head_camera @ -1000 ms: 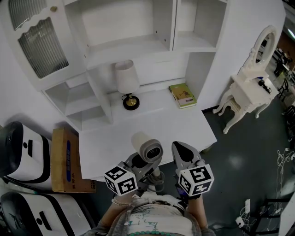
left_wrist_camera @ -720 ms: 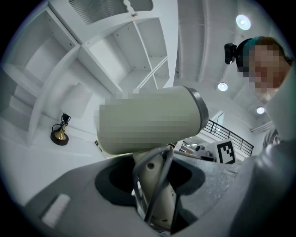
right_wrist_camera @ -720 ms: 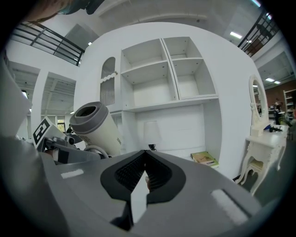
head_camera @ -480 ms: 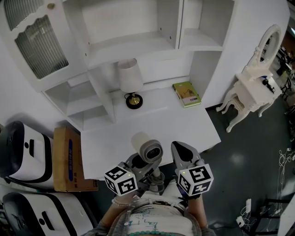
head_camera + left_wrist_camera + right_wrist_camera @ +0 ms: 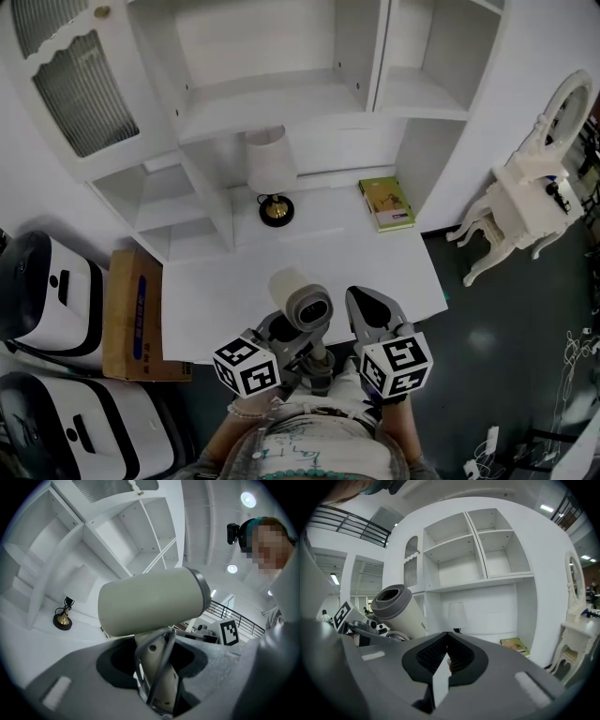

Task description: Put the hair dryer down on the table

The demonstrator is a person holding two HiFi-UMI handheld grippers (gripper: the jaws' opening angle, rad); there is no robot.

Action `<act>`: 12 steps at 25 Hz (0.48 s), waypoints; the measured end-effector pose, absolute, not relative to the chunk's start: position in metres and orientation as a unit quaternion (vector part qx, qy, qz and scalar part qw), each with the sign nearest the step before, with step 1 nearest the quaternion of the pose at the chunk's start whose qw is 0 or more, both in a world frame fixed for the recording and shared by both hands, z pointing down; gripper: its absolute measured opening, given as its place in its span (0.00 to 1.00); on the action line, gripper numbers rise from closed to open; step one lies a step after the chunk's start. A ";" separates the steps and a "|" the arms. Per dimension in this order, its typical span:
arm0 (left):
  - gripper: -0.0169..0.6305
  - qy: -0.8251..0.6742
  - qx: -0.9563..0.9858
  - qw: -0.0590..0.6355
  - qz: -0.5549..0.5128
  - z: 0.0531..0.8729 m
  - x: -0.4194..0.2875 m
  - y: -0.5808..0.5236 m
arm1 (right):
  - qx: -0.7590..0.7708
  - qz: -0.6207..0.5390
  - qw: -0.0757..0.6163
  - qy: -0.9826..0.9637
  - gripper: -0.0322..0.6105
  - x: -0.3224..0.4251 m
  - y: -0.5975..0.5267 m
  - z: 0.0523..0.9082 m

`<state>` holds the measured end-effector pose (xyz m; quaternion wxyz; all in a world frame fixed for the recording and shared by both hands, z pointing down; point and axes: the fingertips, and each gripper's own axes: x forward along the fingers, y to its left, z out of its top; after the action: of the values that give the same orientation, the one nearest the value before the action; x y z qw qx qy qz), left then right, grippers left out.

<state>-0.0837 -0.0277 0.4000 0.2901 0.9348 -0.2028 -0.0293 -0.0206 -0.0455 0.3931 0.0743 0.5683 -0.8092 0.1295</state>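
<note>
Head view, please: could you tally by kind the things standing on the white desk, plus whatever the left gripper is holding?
Lamp: 1
Book: 1
Hair dryer: 1
Total: 3

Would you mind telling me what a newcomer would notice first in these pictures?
The hair dryer, held by its handle in the left gripper, fills the foreground at the near edge of the white table. The right gripper is shut and empty beside it. At the table's back are a small lamp and a green book.
</note>
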 end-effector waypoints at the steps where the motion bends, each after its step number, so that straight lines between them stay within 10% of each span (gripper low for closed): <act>1: 0.32 -0.206 0.934 0.290 -0.031 0.399 -0.080 -0.031 | 0.564 0.129 0.075 -0.812 0.10 -0.018 -0.049 0.393; 12: 0.32 -0.251 0.922 0.290 -0.048 0.397 -0.043 -0.057 | 0.523 0.124 0.085 -0.839 0.10 0.017 -0.080 0.391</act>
<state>-0.0433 -0.0570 0.3975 0.2896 0.9223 -0.2513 -0.0485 0.0175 -0.0798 0.3912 0.0854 0.5232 -0.8389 0.1238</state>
